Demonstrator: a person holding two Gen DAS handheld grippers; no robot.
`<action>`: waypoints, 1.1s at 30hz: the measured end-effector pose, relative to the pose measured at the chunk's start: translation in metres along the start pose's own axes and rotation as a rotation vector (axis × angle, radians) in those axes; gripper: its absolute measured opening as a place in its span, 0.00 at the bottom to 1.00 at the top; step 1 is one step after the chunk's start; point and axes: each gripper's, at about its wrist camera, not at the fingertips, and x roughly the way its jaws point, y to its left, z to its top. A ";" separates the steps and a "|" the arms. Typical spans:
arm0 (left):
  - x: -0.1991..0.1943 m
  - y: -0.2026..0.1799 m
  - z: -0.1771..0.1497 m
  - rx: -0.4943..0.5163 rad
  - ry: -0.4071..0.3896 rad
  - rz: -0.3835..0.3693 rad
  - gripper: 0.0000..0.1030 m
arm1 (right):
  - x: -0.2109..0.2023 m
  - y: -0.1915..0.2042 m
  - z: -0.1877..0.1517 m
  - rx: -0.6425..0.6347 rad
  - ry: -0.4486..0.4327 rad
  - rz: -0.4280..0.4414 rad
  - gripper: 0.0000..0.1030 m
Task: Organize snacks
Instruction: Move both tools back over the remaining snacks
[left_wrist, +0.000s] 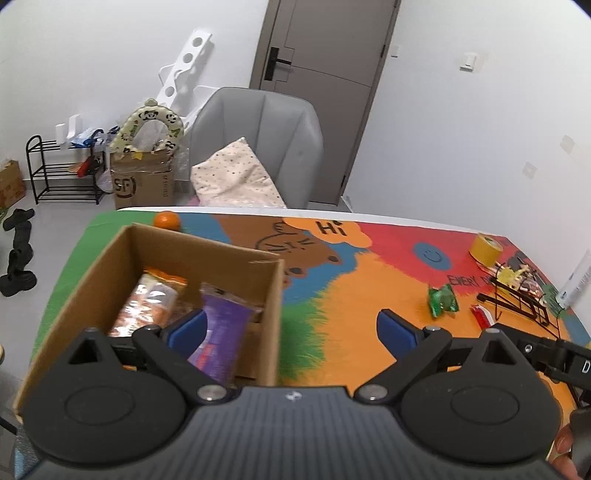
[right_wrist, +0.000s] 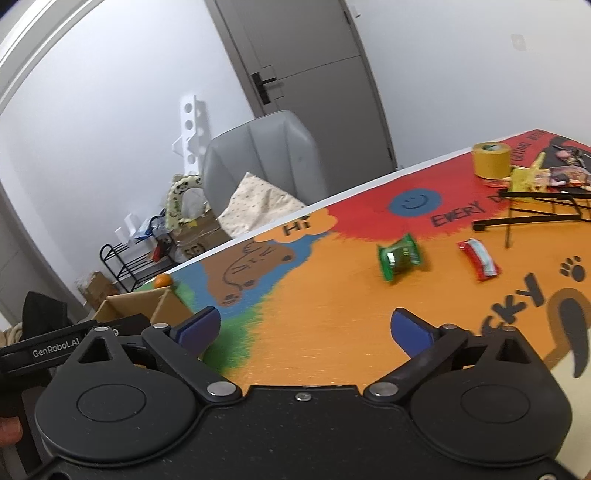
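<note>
- Left gripper (left_wrist: 291, 328): jaws spread wide, nothing between the pads. It hangs over the near wall of the cardboard box (left_wrist: 258, 258), one blue pad over the box, the other over the mat.
- Right gripper (right_wrist: 304, 328): jaws also spread wide and empty, over the orange part of the table mat (right_wrist: 332, 314).
- The box stands at the mat's left end, toward its far corner. Inside we see a purple packet (left_wrist: 221, 332) leaning near the right-hand wall and an orange-and-clear packet (left_wrist: 151, 299) lying beside it.
- Loose snacks lie out on the mat toward its right end: a green packet (right_wrist: 399, 258), and just to its right a red packet (right_wrist: 478, 260). More wrapped items sit in a black wire rack (right_wrist: 535, 210) at the far right edge, next to a roll of yellow tape (right_wrist: 491, 160).
- Our judgement on handling: the green and red packets look light, crinkly and soft, with slick film that could slide out of the pads.
- Best hold, we think: across the short width at mid-body, pads low to the mat, closing gently so as not to crush the contents.
- An orange (left_wrist: 167, 220) sits at the far edge behind the box; round, so it may roll if nudged.
</note>
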 end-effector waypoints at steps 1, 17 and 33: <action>0.002 -0.004 -0.001 0.005 0.004 -0.005 0.95 | -0.001 -0.004 0.000 0.005 -0.001 -0.006 0.98; 0.020 -0.057 -0.004 0.037 0.023 -0.079 1.00 | -0.017 -0.057 0.005 0.046 -0.039 -0.074 1.00; 0.038 -0.112 -0.009 0.129 0.026 -0.106 1.00 | -0.022 -0.115 0.005 0.099 -0.049 -0.156 1.00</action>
